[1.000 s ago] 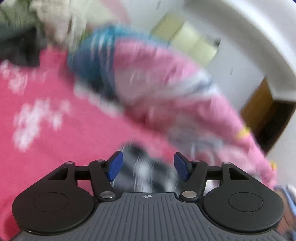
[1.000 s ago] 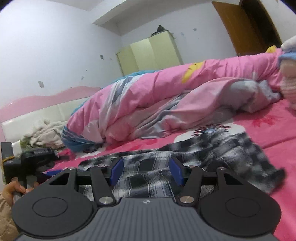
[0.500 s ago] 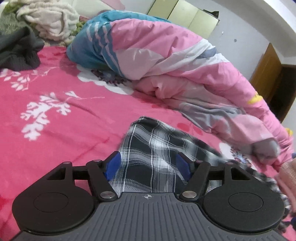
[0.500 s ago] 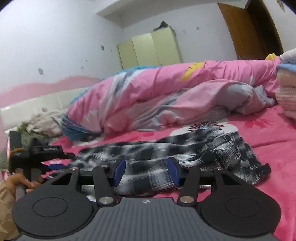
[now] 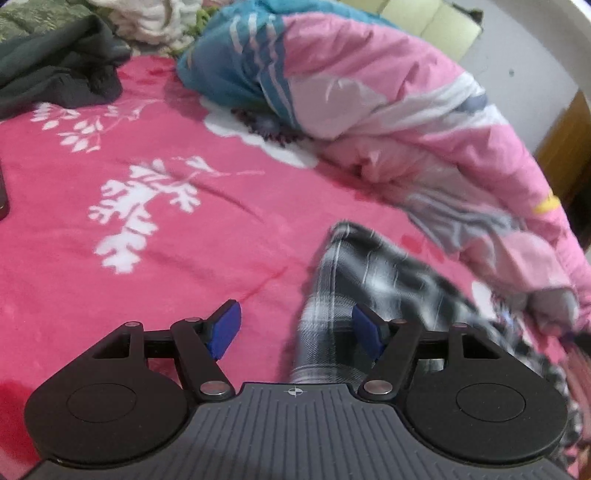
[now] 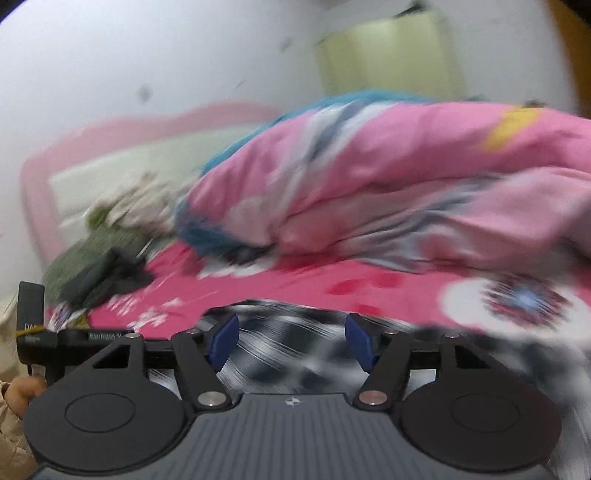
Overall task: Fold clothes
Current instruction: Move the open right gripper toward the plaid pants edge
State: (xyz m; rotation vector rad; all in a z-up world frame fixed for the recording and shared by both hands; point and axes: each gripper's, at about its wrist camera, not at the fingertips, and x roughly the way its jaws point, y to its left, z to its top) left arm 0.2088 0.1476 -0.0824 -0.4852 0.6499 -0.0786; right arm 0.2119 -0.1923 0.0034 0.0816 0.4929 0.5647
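Nearest in the left wrist view: left gripper (image 5: 295, 330), blue pads well apart, nothing pressed between them. Just beyond and toward its right pad, a black-and-white plaid garment (image 5: 373, 284), spread over the pink floral bedsheet (image 5: 155, 229), running off to the right where blur swallows its edge. Lower part hidden behind the gripper body.

In the right wrist view, heavily smeared: right gripper (image 6: 291, 341), jaws opening, pads clear of the cloth. Same plaid garment (image 6: 295, 354) lying between and beyond them, pattern streaked, outline hard to trace at right. At far left, part of the other gripper (image 6: 33, 325) and a bit of a hand (image 6: 22, 395), cut by the frame edge.

Farther back, a bunched pink quilt (image 5: 424, 122) with teal end, along the right. Far left, a dark garment (image 5: 62, 74) and a pale knitted heap (image 5: 147, 18), both cut off. Beyond, blurred, a pink headboard (image 6: 122, 147) and pale green wardrobe (image 6: 388, 55).
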